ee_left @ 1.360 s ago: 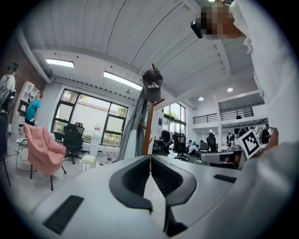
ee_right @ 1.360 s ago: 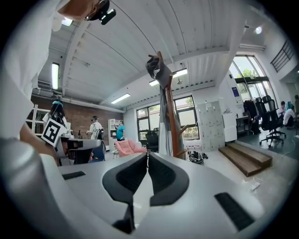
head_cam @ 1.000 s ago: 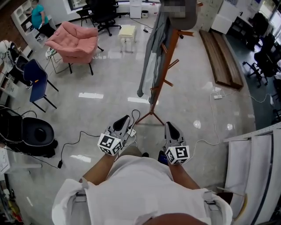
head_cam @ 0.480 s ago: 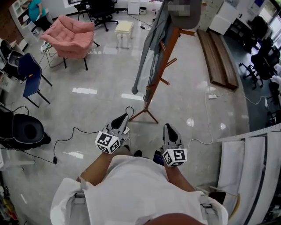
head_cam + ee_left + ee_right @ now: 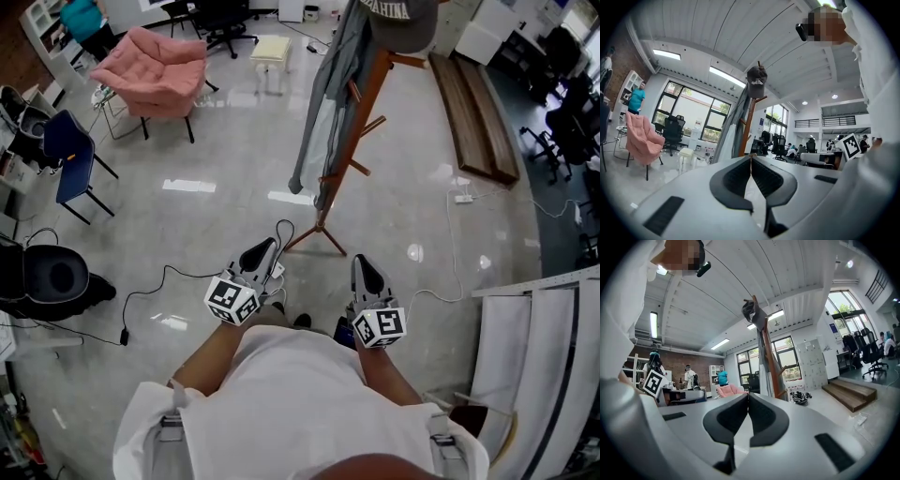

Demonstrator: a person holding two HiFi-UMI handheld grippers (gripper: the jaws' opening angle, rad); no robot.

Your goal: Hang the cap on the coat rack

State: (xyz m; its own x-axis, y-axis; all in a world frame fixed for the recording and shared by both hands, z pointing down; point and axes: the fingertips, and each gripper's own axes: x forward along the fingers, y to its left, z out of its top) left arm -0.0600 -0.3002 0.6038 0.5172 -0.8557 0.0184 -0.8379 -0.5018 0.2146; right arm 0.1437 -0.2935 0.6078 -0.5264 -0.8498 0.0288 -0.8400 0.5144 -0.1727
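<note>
The cap [image 5: 403, 13] sits on the very top of the coat rack [image 5: 349, 141], up at 12 o'clock in my head view. A grey coat [image 5: 326, 103] hangs on the rack's 9 o'clock side. My 2 grippers are low, near 6 o'clock. The left gripper [image 5: 263, 248] is closed tight and holds nothing. The right gripper [image 5: 362, 267] is closed and empty too. Both are well apart from the rack.
</note>
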